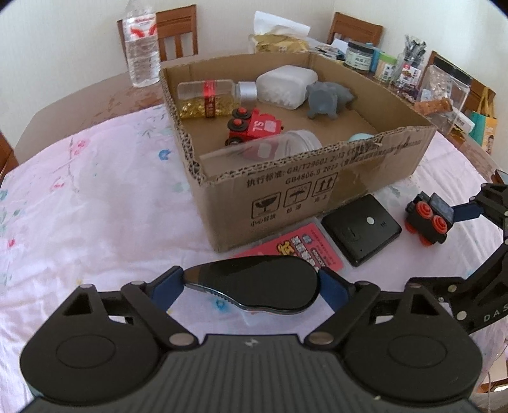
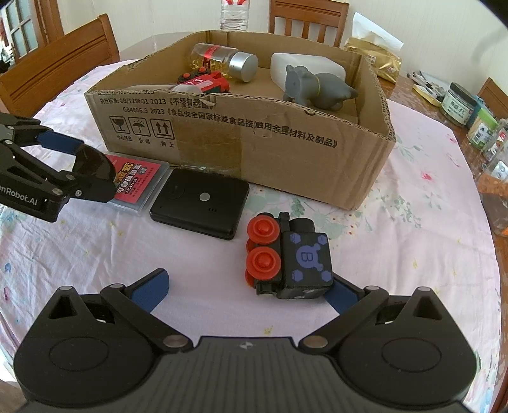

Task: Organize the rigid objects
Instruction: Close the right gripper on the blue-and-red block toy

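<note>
A round table [image 2: 412, 197] under a pale floral cloth [image 1: 79, 197] fills the room's middle. Wooden chairs [image 2: 63, 54] stand at ten, twelve and two o'clock — backs against a plain cream wall [image 1: 63, 31]. Soft daylight; a window [image 2: 19, 28] at ten o'clock.

Worktop [image 1: 95, 197] under pale pink floral cloth. Clear water bottle [image 1: 142, 44] upright beyond cloth's far edge, red label. Wooden chairs [image 1: 177, 35] behind, against white wall. Gold packet [image 1: 279, 44] with white tissue on top. Far right: cluster of jars [image 1: 358, 57] and clear containers (contents unreadable).
</note>
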A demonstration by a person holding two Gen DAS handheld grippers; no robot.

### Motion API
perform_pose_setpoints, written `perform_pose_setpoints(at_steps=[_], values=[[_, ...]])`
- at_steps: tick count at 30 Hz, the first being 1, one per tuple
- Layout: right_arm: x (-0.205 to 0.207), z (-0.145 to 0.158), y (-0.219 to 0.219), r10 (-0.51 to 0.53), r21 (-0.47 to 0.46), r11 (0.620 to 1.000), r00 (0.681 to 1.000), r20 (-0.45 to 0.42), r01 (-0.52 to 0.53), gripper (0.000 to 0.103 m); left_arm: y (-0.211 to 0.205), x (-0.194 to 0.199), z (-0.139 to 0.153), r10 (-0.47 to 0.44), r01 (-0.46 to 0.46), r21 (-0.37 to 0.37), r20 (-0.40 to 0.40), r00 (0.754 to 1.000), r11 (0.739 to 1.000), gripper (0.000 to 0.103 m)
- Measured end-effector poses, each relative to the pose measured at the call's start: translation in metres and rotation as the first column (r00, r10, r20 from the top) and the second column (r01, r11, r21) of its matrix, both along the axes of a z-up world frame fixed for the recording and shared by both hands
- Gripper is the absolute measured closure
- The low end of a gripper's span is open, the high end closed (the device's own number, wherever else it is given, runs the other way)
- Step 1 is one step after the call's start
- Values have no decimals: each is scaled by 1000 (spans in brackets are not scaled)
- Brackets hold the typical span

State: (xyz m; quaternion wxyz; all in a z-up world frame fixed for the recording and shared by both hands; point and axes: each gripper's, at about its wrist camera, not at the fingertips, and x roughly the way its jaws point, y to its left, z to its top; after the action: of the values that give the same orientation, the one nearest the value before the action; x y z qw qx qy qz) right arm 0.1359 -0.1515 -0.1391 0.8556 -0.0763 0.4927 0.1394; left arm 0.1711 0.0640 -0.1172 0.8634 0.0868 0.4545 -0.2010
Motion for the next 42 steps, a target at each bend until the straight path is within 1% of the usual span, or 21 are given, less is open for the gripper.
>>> perform_pose_setpoints(at_steps=[5,10,17,22,29,34,36,38,42], values=[[6,0,-2,46,1,999,999,-5,-46,0,0,-9,3,43,-43,1,-17,999,999,13],[13,-1,-4,68,5,998,998,1,-68,0,-2,-22,4,88,-88,7,-40,995,996,13],[13,-1,-6,79,6,997,997,7,-79,0,-8,-38,-5,173,-172,24,-78,982,985,13],[11,-1,-13,84,8,996,996,15,-84,0,-12,-42,-7,209,-206,56,-52,977,977,12],[16,-4,-14,75,16,997,996,45,-75,0,-14,-43,-9,253,-251,53,-40,967,967,10],[24,-2,-12,73,1,997,997,15,-73,0,-14,-46,-9,278,-276,54,-38,960,960,9],[23,-1,-13,78,4,997,997,15,-78,4,-15,-46,-9,281,-279,54,-39,959,959,9],[21,1,-14,82,5,997,996,19,-82,12,-14,-46,-8,282,-279,55,-40,959,959,8],[19,5,-15,83,-4,997,996,24,-83,22,-12,-46,-8,285,-283,57,-43,958,958,8]])
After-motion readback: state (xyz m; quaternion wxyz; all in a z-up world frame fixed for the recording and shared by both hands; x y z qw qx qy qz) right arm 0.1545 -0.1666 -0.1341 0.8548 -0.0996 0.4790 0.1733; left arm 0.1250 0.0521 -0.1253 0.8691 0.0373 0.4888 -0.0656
